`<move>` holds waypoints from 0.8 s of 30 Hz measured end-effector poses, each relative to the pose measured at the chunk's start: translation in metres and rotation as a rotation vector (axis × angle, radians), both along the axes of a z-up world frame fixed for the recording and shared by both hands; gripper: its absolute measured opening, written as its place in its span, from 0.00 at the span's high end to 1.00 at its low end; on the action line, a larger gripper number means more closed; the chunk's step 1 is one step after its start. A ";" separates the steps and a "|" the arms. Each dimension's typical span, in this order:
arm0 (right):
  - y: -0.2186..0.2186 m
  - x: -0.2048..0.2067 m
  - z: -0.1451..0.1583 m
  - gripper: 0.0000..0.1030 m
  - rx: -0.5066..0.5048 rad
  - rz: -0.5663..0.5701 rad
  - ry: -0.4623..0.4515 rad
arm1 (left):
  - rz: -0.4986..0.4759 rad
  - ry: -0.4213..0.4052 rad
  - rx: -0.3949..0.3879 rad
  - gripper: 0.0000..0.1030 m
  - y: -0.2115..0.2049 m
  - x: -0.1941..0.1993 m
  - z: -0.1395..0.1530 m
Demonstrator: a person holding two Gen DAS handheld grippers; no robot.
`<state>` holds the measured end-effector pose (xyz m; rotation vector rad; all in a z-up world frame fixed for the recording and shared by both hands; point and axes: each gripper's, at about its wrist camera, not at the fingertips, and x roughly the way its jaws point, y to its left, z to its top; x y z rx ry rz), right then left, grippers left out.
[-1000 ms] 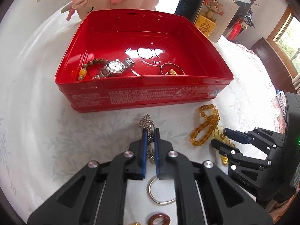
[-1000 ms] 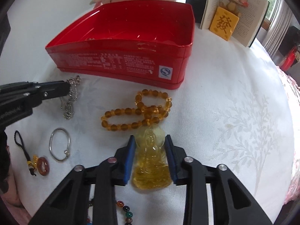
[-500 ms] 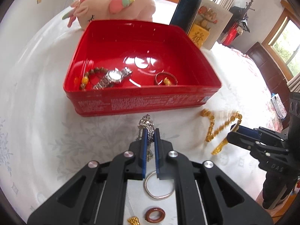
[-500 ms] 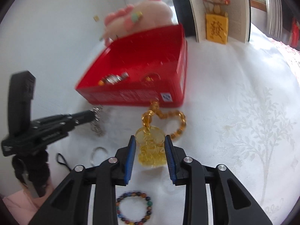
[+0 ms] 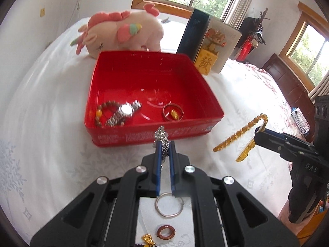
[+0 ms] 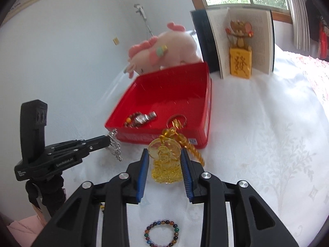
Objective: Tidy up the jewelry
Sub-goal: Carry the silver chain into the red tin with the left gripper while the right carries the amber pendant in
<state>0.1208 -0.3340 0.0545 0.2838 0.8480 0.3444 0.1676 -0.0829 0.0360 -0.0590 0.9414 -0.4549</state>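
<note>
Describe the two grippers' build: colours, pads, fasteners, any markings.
Both the left gripper and right gripper are matte black linkage frames with silver round pivot screws and blue ribbed finger pads. The left one's side carries white lettering; the right one's reads "DAS". No cables or sleeves visible.
</note>
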 end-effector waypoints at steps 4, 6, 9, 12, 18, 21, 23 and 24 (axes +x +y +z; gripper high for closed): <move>0.003 0.008 0.023 0.70 -0.015 0.002 -0.039 | 0.002 -0.027 -0.004 0.95 0.002 0.006 0.016; 0.005 0.015 0.034 0.70 -0.020 0.000 -0.051 | 0.009 -0.040 -0.004 0.95 0.003 0.011 0.023; 0.007 0.027 0.050 0.70 -0.018 0.001 -0.078 | 0.018 -0.052 -0.006 0.95 0.004 0.023 0.032; 0.010 0.041 0.063 0.70 -0.019 0.002 -0.107 | 0.030 -0.060 -0.013 0.95 0.005 0.035 0.038; 0.016 0.081 0.055 0.70 -0.020 -0.013 -0.093 | 0.049 -0.036 -0.026 0.95 0.006 0.066 0.030; 0.020 0.100 0.040 0.70 -0.030 -0.014 -0.057 | 0.055 -0.017 -0.013 0.95 0.005 0.082 0.020; 0.023 0.114 0.027 0.70 -0.040 -0.019 -0.019 | 0.057 -0.005 -0.001 0.95 0.004 0.091 0.013; 0.024 0.119 0.021 0.70 -0.049 -0.023 -0.003 | 0.060 0.008 0.006 0.95 0.003 0.097 0.008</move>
